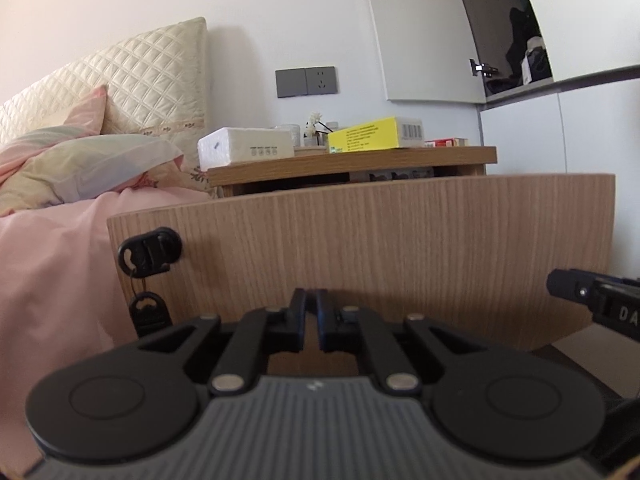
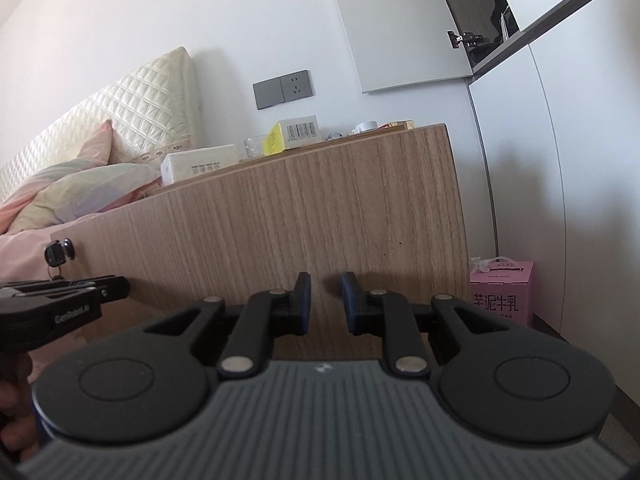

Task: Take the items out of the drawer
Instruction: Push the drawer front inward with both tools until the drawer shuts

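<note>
Bedside room: rigid wooden drawer front (image 1: 360, 248) pulled out, contents hidden; left gripper (image 1: 311, 312) nearly pressed together, right gripper (image 2: 326, 300) slightly spread, both empty below its top edge.

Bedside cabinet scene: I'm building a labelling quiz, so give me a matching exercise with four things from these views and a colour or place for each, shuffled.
Things:
1. rectangular yellow box
2. white tissue pack
3. pink milk carton with handle
4. black key in the wooden drawer front's lock

Places:
A. on the floor, right of the cabinet
B. at the drawer front's left edge
C. on the cabinet top, nearest the bed
D. on the cabinet top, right of the tissue pack

Pairs: 1-D, 2-C, 3-A, 4-B
</note>
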Demonstrator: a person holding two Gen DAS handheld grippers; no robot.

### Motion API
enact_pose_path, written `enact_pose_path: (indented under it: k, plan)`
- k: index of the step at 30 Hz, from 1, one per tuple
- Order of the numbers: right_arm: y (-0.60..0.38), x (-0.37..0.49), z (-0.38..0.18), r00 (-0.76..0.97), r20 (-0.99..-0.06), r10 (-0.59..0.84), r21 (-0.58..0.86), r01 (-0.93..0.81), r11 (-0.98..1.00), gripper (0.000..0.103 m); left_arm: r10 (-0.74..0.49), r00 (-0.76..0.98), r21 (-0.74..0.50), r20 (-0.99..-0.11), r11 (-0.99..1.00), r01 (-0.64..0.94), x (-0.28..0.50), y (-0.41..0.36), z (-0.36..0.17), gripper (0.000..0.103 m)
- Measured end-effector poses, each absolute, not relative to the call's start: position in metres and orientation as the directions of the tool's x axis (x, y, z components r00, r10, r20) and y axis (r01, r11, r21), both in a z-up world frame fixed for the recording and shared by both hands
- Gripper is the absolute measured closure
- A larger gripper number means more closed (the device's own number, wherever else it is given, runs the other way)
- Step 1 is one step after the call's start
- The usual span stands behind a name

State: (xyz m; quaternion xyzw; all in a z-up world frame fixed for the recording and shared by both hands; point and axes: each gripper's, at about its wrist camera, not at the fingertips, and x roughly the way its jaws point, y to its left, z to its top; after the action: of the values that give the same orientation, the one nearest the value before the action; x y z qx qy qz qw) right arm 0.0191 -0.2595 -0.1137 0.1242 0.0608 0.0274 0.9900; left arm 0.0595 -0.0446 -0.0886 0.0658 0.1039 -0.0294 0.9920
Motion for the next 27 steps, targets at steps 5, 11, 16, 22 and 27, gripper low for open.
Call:
enact_pose_path:
  k: [5, 11, 16, 22, 27]
  plan:
    - [-0.264, 0.037, -0.112, 0.989, -0.122, 0.079, 0.280, -0.042, 0.959, 0.082, -0.060, 0.976, 0.088, -0.211, 0.993, 0.080, 0.078, -0.042, -0.084, 0.096]
    - [-0.268, 0.062, -0.109, 0.991, -0.115, 0.075, 0.263, -0.042, 0.964, 0.082, -0.064, 0.976, 0.077, -0.210, 0.994, 0.082, 0.103, -0.044, -0.084, 0.096]
    - [-0.274, 0.080, -0.107, 0.989, -0.121, 0.080, 0.271, -0.045, 0.962, 0.082, -0.074, 0.974, 0.085, -0.215, 0.992, 0.094, 0.122, -0.041, -0.084, 0.095]
    - [-0.282, 0.099, -0.106, 0.986, -0.128, 0.106, 0.278, -0.067, 0.958, 0.082, -0.084, 0.972, 0.083, -0.220, 0.991, 0.105, 0.144, -0.040, -0.083, 0.095]
    - [-0.286, 0.118, -0.104, 0.983, -0.138, 0.120, 0.288, -0.077, 0.955, 0.082, -0.088, 0.970, 0.078, -0.226, 0.991, 0.108, 0.163, -0.041, -0.082, 0.095]
